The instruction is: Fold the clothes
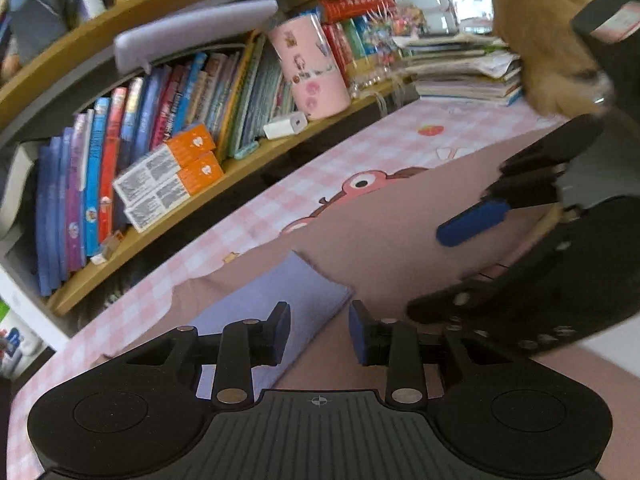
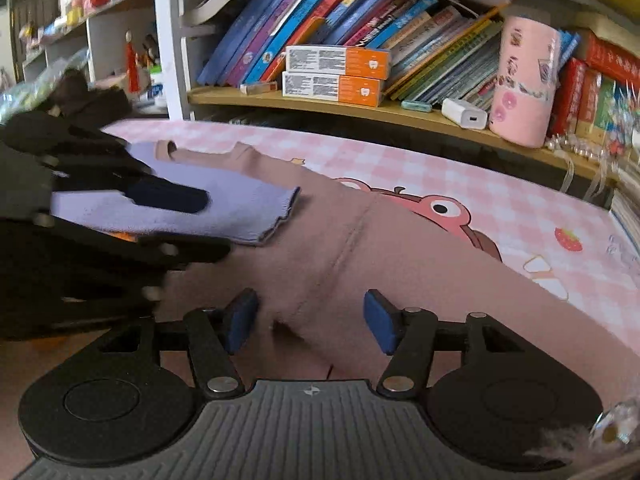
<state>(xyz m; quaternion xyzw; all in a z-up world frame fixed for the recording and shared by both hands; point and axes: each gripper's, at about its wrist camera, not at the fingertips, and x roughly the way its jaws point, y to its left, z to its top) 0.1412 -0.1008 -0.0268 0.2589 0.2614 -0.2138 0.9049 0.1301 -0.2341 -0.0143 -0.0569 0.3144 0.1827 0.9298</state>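
A dusty-pink garment (image 1: 384, 224) (image 2: 400, 256) lies spread on the pink checked tablecloth (image 1: 248, 216) (image 2: 400, 160). A folded lavender knit piece (image 1: 280, 300) (image 2: 224, 200) rests on it. My left gripper (image 1: 319, 330) hovers open just above the lavender piece's near corner, nothing between its fingers. My right gripper (image 2: 310, 320) is open over a raised seam fold (image 2: 344, 248) of the pink garment. In the left wrist view the right gripper (image 1: 520, 216) shows at the right with a blue pad. The left gripper (image 2: 120, 200) appears over the lavender piece in the right wrist view.
A wooden shelf (image 2: 320, 106) (image 1: 224, 176) of books runs along the table's far edge, with orange boxes (image 2: 336, 76), a white charger (image 2: 464, 114) and a pink cylinder (image 2: 524, 80). Stacked books (image 1: 460, 72) sit at the far end. A tan fuzzy sleeve (image 1: 540, 32) is upper right.
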